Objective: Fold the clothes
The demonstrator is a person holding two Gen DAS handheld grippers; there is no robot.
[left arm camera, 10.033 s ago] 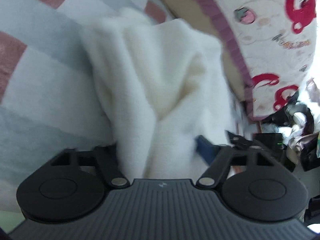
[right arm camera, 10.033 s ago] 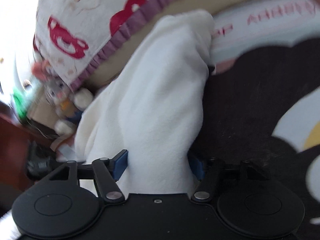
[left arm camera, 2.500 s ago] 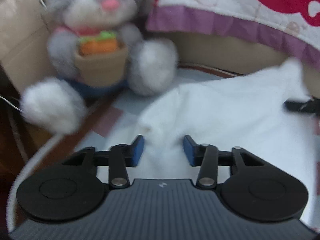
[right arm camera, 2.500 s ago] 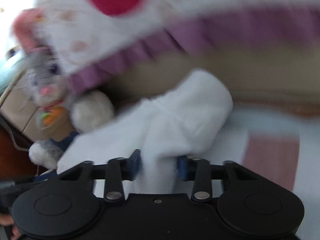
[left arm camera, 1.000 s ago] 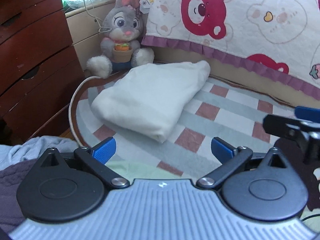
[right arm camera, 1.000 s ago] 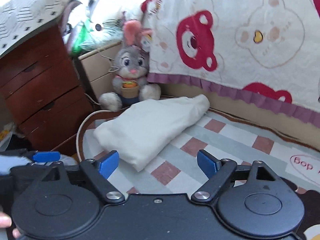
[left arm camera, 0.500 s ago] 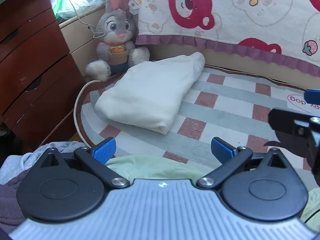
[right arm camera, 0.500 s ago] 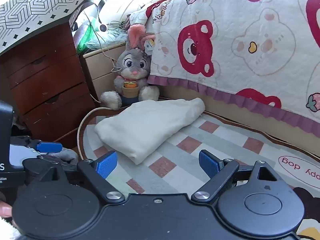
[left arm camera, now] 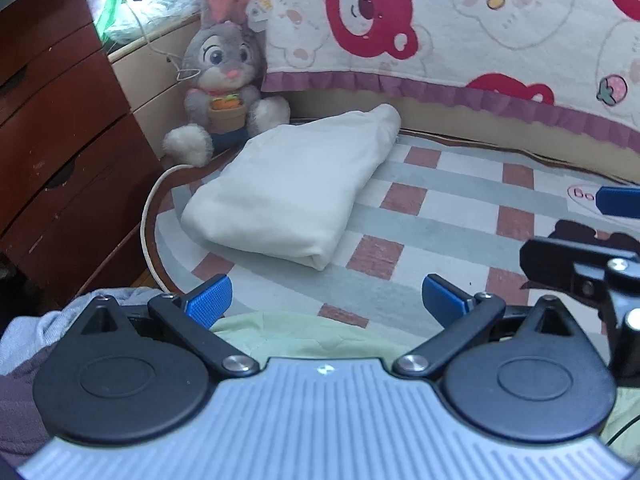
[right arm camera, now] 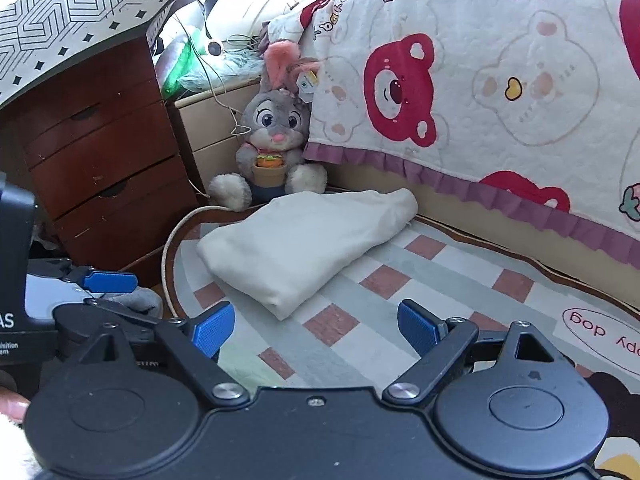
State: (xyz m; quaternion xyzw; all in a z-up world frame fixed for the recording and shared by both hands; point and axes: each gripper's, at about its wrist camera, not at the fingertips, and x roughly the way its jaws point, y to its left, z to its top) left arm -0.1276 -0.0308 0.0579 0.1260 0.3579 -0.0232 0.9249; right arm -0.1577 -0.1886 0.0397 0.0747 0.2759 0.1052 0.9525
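Observation:
A folded white garment lies on the checked rug, next to a plush rabbit. My left gripper is open and empty, held well back from the garment, above a pale green cloth. My right gripper is also open and empty, hovering over the rug's near part. The right gripper's blue-tipped fingers show at the right edge of the left wrist view. One blue fingertip of the left gripper shows at the left of the right wrist view.
A grey plush rabbit sits against a beige cabinet. A dark wooden dresser stands at left. A bear-print bedspread hangs behind the rug. Grey and purple clothes lie at lower left. A fingertip of a hand shows.
Ten seconds ago both grippers were shut on the white garment; since then they let go, opened and pulled back. Over the last second both views drifted slightly; the garment stayed put.

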